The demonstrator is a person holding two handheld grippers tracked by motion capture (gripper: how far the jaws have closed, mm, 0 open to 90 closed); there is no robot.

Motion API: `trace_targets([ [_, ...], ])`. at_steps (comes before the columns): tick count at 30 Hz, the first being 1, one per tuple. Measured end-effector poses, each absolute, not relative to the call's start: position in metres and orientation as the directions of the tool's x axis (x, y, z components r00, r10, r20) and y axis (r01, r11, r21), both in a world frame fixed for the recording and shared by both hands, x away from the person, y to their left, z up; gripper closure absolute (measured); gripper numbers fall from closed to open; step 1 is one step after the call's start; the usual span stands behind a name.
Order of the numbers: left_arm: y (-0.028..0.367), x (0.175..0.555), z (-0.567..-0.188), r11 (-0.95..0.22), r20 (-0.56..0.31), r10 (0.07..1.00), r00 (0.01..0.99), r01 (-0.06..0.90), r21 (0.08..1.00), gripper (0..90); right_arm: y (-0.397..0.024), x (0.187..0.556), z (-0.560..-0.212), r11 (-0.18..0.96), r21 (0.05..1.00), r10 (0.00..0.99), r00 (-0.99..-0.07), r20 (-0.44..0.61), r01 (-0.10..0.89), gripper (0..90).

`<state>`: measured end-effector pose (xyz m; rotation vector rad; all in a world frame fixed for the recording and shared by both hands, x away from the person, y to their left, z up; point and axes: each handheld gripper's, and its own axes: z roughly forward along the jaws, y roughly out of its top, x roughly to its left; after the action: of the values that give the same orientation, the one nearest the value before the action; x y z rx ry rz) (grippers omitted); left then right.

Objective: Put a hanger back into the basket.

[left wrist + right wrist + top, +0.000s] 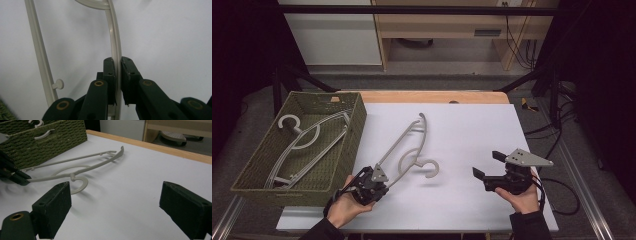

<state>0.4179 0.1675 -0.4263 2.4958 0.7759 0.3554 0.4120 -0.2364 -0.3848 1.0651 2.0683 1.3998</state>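
- A green woven rectangular basket [358, 116] sits at the left edge of the white worktop [462, 130], partly hanging off its left side.
- Inside the basket lies a pale grey plastic clothes hanger [307, 142], its hook toward the far left corner.
- Just right of the basket's near corner, the person's left hand [343, 207] holds the left gripper [379, 175], pointed toward the far right.
- In the left gripper view its black jaws are pinched narrowly on the curved shoulder bar of a second pale grey plastic hanger [116, 50], close to that bar's end; the hanger's straight lower bar, with a small peg, runs alongside to the left.
- This second hanger [412, 145] stretches from the left gripper toward the worktop's middle, its hook curling on the near right side, its far tip pointing away from the person.
- White worktop lies bare between the hanger's hook and the right gripper.
- The right hand [524, 200] holds the right gripper [488, 165], grey three-cornered plate on top, near the right front of the worktop.
- Its jaws stand wide apart with nothing between them, pointing left toward the hanger's hook.
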Motion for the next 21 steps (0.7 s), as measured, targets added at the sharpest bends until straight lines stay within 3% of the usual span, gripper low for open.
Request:
trace_targets([
  [21, 0.193, 0.391, -0.354, -0.615, 0.072, 0.549, 0.833, 0.344, 0.71, 82.6, -0.241, 0.412, -0.385, 0.187, 0.916, 0.792, -0.606, 0.074, 0.356, 10.1],
])
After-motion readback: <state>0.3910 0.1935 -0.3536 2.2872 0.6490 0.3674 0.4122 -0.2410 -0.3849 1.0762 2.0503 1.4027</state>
